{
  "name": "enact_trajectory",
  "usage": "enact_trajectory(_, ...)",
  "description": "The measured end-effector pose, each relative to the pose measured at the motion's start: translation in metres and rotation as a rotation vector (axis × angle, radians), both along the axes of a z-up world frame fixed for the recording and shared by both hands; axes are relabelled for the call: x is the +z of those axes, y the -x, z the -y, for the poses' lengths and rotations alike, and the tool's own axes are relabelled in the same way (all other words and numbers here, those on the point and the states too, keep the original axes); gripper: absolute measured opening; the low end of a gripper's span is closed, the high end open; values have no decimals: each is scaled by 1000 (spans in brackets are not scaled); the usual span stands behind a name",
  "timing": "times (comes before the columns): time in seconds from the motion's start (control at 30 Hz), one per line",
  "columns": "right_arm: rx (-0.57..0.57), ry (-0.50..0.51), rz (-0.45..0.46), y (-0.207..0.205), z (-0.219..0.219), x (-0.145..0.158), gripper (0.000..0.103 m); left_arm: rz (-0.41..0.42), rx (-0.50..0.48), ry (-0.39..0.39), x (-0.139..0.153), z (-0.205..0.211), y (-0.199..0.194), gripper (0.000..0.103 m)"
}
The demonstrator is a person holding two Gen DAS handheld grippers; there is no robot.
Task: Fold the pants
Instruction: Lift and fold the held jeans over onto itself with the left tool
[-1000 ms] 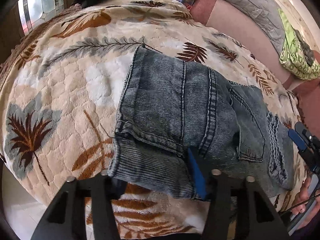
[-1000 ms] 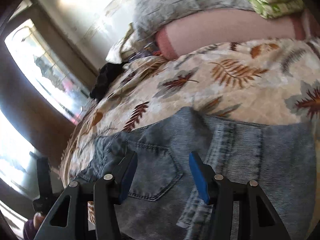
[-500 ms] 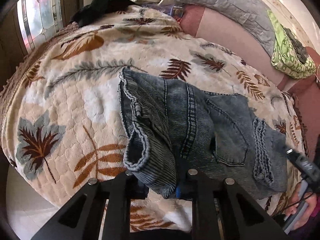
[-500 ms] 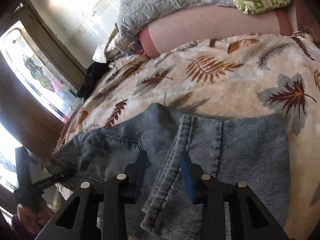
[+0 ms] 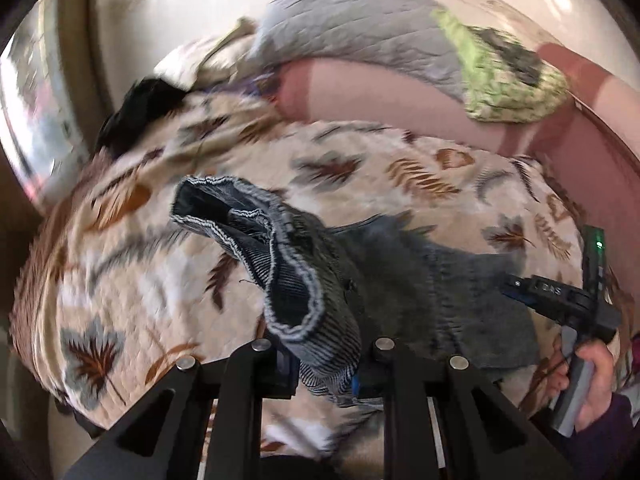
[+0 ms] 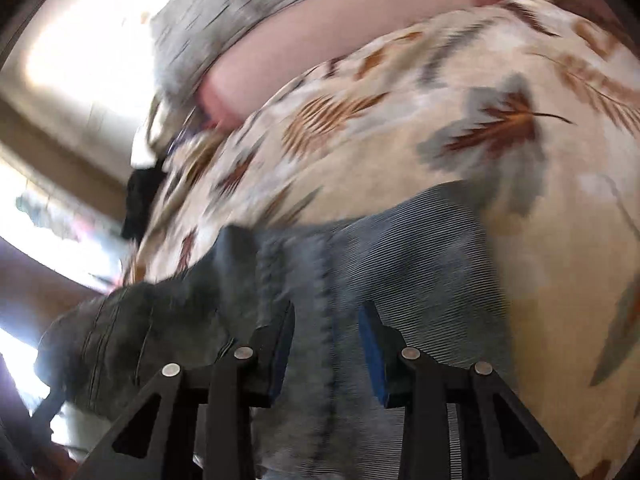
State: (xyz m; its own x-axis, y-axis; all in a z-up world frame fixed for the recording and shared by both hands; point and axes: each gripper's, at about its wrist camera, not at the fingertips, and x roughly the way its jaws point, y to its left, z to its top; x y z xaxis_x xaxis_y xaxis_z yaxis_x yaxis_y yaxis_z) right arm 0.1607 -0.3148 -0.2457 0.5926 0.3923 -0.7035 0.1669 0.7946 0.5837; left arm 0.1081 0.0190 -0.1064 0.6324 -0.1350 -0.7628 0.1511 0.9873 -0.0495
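The grey-blue denim pants [image 5: 432, 292] lie on a leaf-patterned bedspread [image 5: 132, 280]. My left gripper [image 5: 326, 368] is shut on a bunched edge of the pants and holds it raised, with the hem curling toward the camera. In the right wrist view the pants [image 6: 400, 264] sit between the fingers of my right gripper [image 6: 326, 344], whose jaws stand close on a denim seam. The right gripper also shows in the left wrist view [image 5: 560, 300], held in a hand at the right. Both views are motion-blurred.
A grey quilt [image 5: 360, 32], a pink bolster [image 5: 380, 96] and a green folded cloth [image 5: 504, 80] lie at the head of the bed. A black garment [image 5: 140, 108] sits at the far left corner. A window is at the left.
My left gripper has shut on the pants' edge and lifted it up and over toward the right. My right gripper has narrowed on the seam and lifted with the fabric.
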Motion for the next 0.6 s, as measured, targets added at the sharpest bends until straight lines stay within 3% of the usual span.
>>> enact_trajectory(0.33,-166,-21,8,27,76,0,35,36,-207,-12,19,99,7,18)
enact_trajectory(0.5,-239,-36,13,40,108,-3,35,6,-325,-19,4,163,11,18)
enact_trajectory(0.6,-277,-53,23,43,120,-3,35,-57,-422,-12,-19,202,11,21)
